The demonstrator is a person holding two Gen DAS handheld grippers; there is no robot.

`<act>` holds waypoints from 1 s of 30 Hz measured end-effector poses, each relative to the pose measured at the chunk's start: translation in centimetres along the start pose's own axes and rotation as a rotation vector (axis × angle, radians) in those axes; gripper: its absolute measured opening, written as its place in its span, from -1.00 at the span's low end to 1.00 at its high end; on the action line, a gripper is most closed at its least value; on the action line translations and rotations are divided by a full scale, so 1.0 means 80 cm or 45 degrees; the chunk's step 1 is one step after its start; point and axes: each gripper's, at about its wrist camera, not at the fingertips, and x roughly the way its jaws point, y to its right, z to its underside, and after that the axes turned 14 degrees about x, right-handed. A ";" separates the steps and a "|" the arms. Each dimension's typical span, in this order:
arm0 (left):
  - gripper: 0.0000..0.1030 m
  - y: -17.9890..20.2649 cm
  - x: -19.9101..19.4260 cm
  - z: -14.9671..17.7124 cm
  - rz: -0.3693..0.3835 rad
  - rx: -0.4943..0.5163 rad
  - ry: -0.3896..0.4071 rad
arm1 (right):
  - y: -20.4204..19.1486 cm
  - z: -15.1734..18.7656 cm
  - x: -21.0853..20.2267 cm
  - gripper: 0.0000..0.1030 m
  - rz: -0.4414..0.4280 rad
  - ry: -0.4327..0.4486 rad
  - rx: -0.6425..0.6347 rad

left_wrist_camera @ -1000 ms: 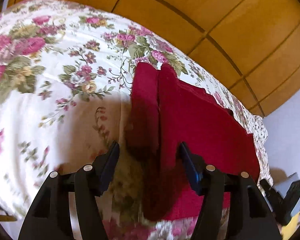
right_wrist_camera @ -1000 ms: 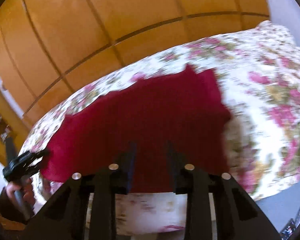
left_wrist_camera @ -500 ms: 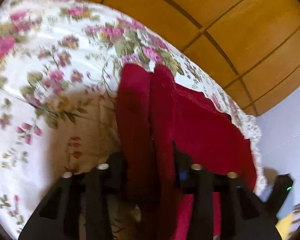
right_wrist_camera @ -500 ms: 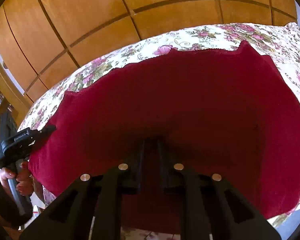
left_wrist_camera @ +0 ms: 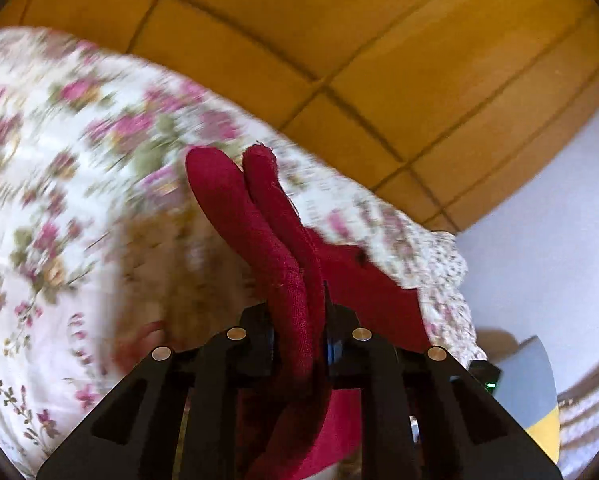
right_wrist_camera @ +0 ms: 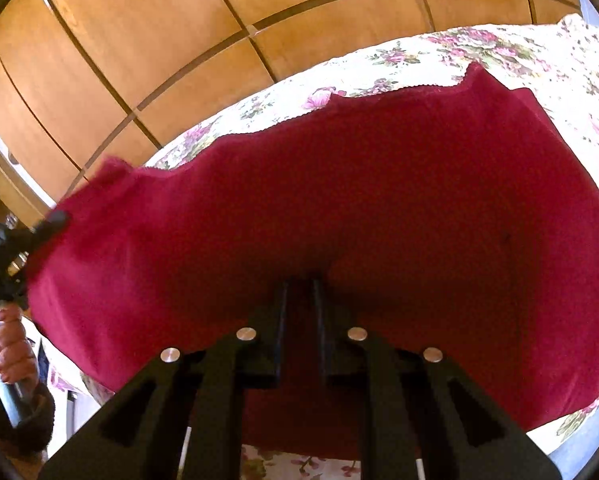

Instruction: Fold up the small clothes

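- My left claw point(left_wrist_camera: 297, 330) is closing its jaws on a bunched corner of the red cloth point(left_wrist_camera: 259, 236); the fabric is pinched between the pads and two rolled folds are sticking up past the tips.
- From the left wrist view, the rest of the red cloth is trailing off to the right and down onto the floral bedspread point(left_wrist_camera: 59, 200); the bedspread looks blurred here.
- My right claw point(right_wrist_camera: 299, 284) is clamping the near edge of the same red cloth point(right_wrist_camera: 379, 184), jaws nearly together with fabric between them.
- From the right wrist view, the cloth is spreading wide in front of me, covering most of the floral bedspread point(right_wrist_camera: 519, 52), far edge wavy, far right corner poking up.
- The left corner of the cloth is lifting off the bed, reaching toward the other gripper point(right_wrist_camera: 3, 248) at the left edge of the right wrist view; the exact contact there is blurred.
- A hand point(right_wrist_camera: 11, 344) is wrapping around that gripper's handle, dark sleeve below it.
- Wooden panel wall point(right_wrist_camera: 159, 40) is standing behind the bed in both views.
- A grey and yellow object point(left_wrist_camera: 535, 392) is sitting low right in the left wrist view, past the bed edge; can't tell what it is.
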 end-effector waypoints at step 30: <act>-0.61 0.313 0.245 0.049 0.088 0.521 -0.331 | 0.150 -0.023 -0.154 -0.40 -0.069 0.231 0.430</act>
